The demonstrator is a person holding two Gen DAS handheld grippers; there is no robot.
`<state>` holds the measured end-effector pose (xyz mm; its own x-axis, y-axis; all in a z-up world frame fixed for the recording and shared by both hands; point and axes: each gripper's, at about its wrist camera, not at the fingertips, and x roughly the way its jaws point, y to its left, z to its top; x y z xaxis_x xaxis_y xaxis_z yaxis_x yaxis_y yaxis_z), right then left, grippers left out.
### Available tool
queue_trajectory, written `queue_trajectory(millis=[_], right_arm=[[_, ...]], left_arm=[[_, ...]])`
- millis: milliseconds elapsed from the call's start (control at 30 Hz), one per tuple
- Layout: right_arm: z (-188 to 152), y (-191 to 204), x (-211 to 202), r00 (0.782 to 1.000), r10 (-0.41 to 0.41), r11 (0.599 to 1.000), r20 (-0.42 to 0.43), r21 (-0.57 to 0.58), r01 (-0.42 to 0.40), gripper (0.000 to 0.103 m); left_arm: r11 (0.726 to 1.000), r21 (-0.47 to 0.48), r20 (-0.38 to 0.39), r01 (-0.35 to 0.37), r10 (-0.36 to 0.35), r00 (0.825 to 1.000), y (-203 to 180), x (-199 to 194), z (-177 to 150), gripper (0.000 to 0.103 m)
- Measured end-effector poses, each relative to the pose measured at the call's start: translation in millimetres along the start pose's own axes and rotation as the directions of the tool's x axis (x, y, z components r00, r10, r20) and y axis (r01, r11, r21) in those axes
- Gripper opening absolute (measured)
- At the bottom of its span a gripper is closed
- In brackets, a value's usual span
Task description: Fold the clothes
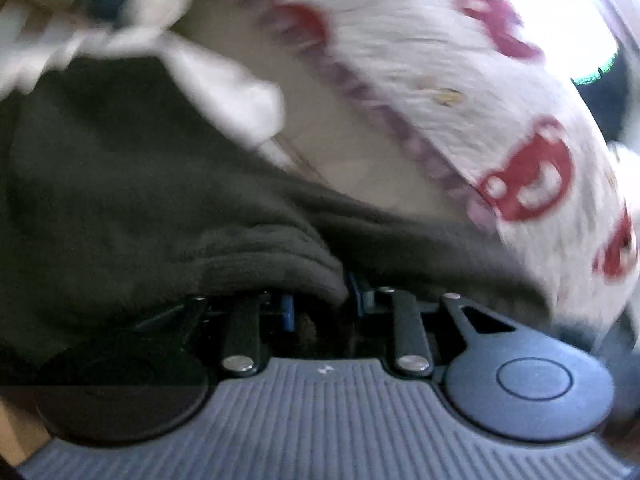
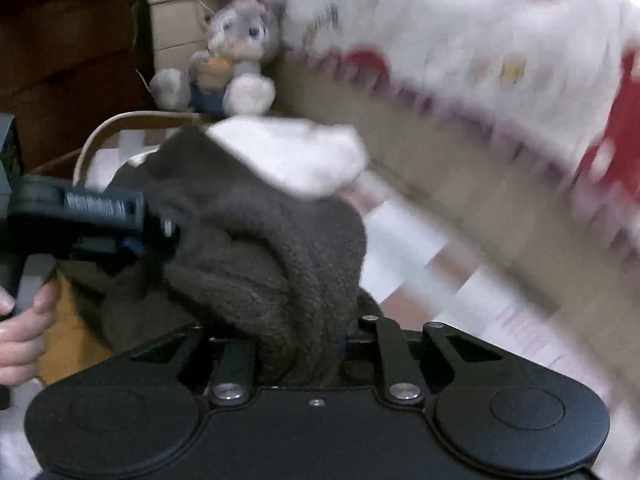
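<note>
The dark fleece garment (image 2: 256, 248) hung bunched between both grippers, above the bed (image 2: 424, 264). The right gripper (image 2: 304, 344) had its jaws clamped on one fold; the left gripper (image 2: 160, 232), just beside it to the left, pinched another.

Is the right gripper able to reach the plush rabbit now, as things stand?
Probably not. The right gripper is shut on the dark grey fleece garment, which bunches up between it and the plush rabbit. The rabbit sits well beyond, behind the white cloth.
</note>
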<state>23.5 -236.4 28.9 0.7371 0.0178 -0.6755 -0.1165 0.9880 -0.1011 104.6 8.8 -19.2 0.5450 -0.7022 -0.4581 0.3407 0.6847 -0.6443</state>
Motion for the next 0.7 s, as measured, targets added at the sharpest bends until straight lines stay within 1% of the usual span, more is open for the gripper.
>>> queue_trajectory(millis=[33, 67, 133, 167, 233, 333, 367, 433, 467, 500, 533, 567, 600, 633, 700], right_arm=[[4.3, -0.8, -10.7, 0.999, -0.023, 1.0, 0.03, -0.016, 0.024, 0.021], [6.6, -5.6, -21.4, 0.998, -0.032, 0.999, 0.053, 0.003, 0.032, 0.021], [8.0, -16.2, -37.5, 0.995, -0.069, 0.997, 0.071, 0.025, 0.068, 0.021], [8.1, -21.5, -45.5, 0.993, -0.088, 0.996, 0.076, 0.038, 0.085, 0.021], [3.3, -32.8, -61.6, 0.991, -0.12, 0.991, 0.053, 0.069, 0.116, 0.021], [-3.0, -47.6, -79.9, 0.986, -0.167, 0.984, 0.009, 0.066, 0.166, 0.02], [-3.9, -51.0, -83.2, 0.982, -0.187, 0.98, -0.003, 0.067, 0.186, 0.02], [-5.5, -57.6, -87.9, 0.974, -0.223, 0.972, -0.027, 0.072, 0.224, 0.02], [-5.8, -60.1, -83.2, 0.972, -0.229, 0.969, -0.046, 0.084, 0.232, 0.02], [-6.0, -61.7, -78.1, 0.97, -0.233, 0.967, -0.067, 0.091, 0.238, 0.02], [-6.1, -60.0, -71.2, 0.969, -0.228, 0.969, -0.092, 0.078, 0.235, 0.02], [-6.2, -58.8, -65.9, 0.968, -0.224, 0.97, -0.116, 0.068, 0.233, 0.02], [-6.0, -59.7, -66.2, 0.966, -0.223, 0.97, -0.129, 0.066, 0.233, 0.02], [-5.7, -60.7, -66.5, 0.965, -0.222, 0.97, -0.142, 0.064, 0.233, 0.02], [-5.3, -62.5, -67.0, 0.961, -0.22, 0.971, -0.168, 0.06, 0.232, 0.02]], left_arm=[[0.999, 0.01, 0.008, 0.036, -0.036, 0.999, -7.1, 0.3, -1.7, 0.023], [0.997, 0.019, 0.014, 0.072, -0.072, 0.997, -13.8, 0.8, -3.4, 0.023], [0.989, -0.015, 0.007, 0.145, -0.145, 0.989, -18.7, 6.5, -5.3, 0.023], [0.986, -0.017, -0.003, 0.167, -0.167, 0.986, -20.6, 7.1, -7.0, 0.024], [0.979, -0.013, -0.023, 0.204, -0.204, 0.979, -27.4, 9.5, -10.4, 0.024], [0.969, 0.005, -0.052, 0.246, -0.246, 0.968, -40.7, 15.9, -15.7, 0.025], [0.969, 0.013, -0.061, 0.248, -0.247, 0.967, -44.6, 17.5, -16.9, 0.026], [0.976, 0.081, -0.059, 0.204, -0.2, 0.978, -60.2, 23.1, -21.8, 0.026], [0.976, 0.147, -0.053, 0.158, -0.152, 0.987, -70.1, 24.9, -26.5, 0.025], [0.971, 0.209, -0.046, 0.112, -0.105, 0.993, -79.5, 26.7, -31.1, 0.024], [0.969, 0.231, -0.049, 0.088, -0.079, 0.996, -83.3, 29.8, -34.7, 0.024], [0.97, 0.227, -0.064, 0.083, -0.07, 0.995, -83.1, 32.9, -37.2, 0.024], [0.974, 0.2, -0.087, 0.102, -0.086, 0.993, -79.1, 35.9, -38.0, 0.024], [0.978, 0.184, -0.098, 0.096, -0.079, 0.992, -74.8, 38.7, -35.7, 0.022], [0.983, 0.124, -0.124, 0.138, -0.123, 0.985, -64.0, 38.1, -32.1, 0.022]])
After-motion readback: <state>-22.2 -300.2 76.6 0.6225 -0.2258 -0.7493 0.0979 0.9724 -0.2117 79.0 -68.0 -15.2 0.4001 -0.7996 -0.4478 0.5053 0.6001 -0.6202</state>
